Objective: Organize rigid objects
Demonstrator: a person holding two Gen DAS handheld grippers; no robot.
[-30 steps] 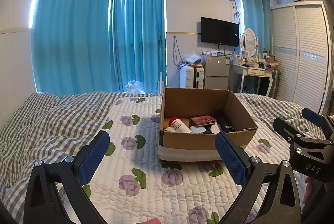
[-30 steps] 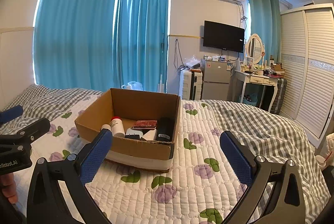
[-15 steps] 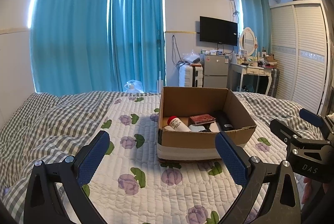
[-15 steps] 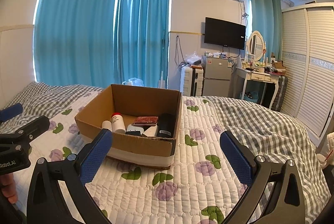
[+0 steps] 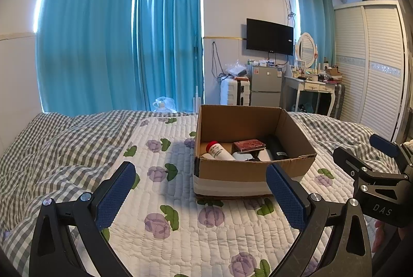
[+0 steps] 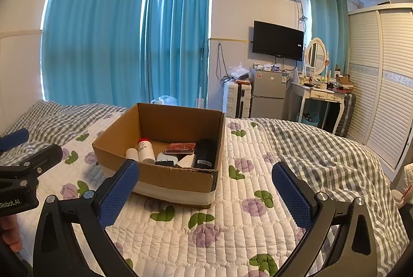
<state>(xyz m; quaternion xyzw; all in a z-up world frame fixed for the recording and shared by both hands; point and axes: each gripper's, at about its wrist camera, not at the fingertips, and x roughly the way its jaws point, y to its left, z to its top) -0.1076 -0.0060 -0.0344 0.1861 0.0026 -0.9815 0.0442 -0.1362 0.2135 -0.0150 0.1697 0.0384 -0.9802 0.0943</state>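
Note:
An open cardboard box [image 5: 240, 171] [image 6: 178, 179] sits on the quilted bed. Inside lie a white bottle with a red cap [image 5: 218, 151] [image 6: 145, 149], a dark red wallet-like case [image 5: 249, 144] [image 6: 180, 148], a black cylinder [image 5: 277, 149] [image 6: 205, 153] and some white and black items. My left gripper [image 5: 201, 193] is open and empty, held above the quilt in front of the box. My right gripper [image 6: 204, 193] is open and empty, in front of the box's near right corner. Each gripper shows at the edge of the other's view.
The bed has a white flowered quilt [image 5: 180, 212] and a grey checked blanket [image 6: 322, 148]. Beyond the bed stand blue curtains, a suitcase [image 5: 235, 92], a small fridge [image 5: 265, 86], a dressing table [image 5: 309, 86] and a white wardrobe [image 5: 374, 65].
Both views have shifted slightly; the box sits a touch lower and nearer in the right wrist view. Both grippers stay open and empty.

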